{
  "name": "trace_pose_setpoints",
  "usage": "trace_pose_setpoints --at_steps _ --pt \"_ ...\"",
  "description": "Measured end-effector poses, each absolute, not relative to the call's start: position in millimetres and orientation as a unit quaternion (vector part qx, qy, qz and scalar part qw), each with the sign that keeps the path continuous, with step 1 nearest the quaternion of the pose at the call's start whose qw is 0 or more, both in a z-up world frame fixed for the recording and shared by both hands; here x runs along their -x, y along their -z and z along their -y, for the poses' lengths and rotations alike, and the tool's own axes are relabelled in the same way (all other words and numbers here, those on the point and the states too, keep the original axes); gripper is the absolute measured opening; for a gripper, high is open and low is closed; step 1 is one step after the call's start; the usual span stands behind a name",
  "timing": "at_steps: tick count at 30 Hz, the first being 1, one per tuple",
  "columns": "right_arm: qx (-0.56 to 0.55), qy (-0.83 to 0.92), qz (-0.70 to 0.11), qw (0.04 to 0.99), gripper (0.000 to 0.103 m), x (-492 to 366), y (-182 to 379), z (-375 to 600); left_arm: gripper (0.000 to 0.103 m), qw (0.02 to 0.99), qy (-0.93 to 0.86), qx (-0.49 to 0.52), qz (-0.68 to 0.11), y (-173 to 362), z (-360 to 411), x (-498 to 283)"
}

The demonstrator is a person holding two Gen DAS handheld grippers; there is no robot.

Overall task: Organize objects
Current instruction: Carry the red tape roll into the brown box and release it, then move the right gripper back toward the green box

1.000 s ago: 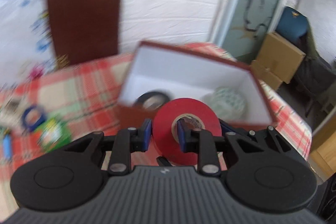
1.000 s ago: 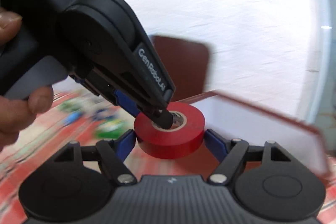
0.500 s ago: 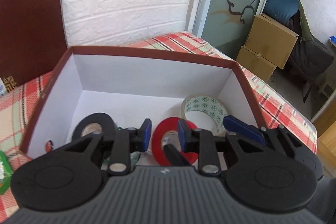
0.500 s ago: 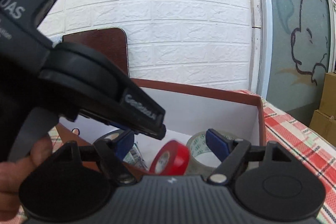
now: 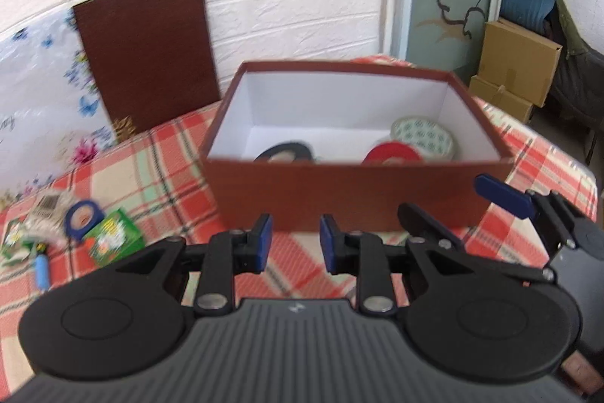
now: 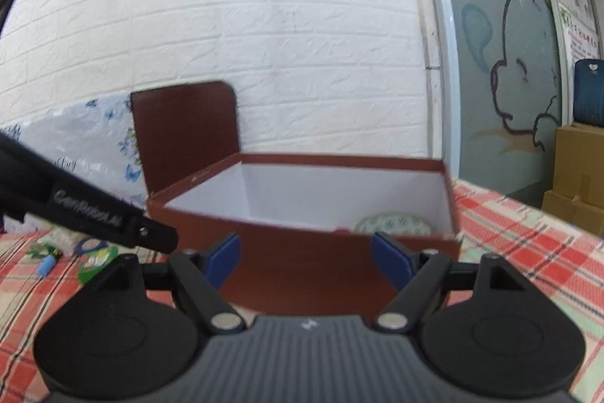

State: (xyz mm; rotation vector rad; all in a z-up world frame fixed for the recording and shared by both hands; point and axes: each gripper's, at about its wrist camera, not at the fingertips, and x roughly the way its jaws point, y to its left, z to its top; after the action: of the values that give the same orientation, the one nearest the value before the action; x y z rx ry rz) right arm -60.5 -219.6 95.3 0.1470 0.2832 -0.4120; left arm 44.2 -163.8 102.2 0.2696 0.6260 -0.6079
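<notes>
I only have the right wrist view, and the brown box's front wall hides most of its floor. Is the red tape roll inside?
Observer: Yes; the red tape roll lies inside the brown cardboard box, beside the green-patterned tape roll.
Operator: Anything else in there?
Observer: A black tape roll, toward the left wall as the left wrist view shows it.
Operator: Is the left claw carrying anything?
Observer: No; the left claw has nothing between its pads.
</notes>
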Motion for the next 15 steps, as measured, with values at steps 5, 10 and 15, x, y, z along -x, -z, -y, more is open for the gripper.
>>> trace_pose_setpoints --at_steps 5,10,15 --pt "-0.092 0.163 -0.203 0.961 0.079 48.6 -80.4 198.1 0.03 0.902 0.245 -0.131 -0.33 -78.4 127.4 -48.1" --pt "-0.099 0.112 -0.264 0.953 0.079 34.8 -63.4 174.3 0.03 0.908 0.188 -0.131 -0.35 -54.9 88.1 -56.4" --pt "-0.059 0.076 -0.305 0.947 0.078 25.2 -48.9 140.7 0.031 0.913 0.137 -0.121 -0.366 -36.7 50.0 -69.3"
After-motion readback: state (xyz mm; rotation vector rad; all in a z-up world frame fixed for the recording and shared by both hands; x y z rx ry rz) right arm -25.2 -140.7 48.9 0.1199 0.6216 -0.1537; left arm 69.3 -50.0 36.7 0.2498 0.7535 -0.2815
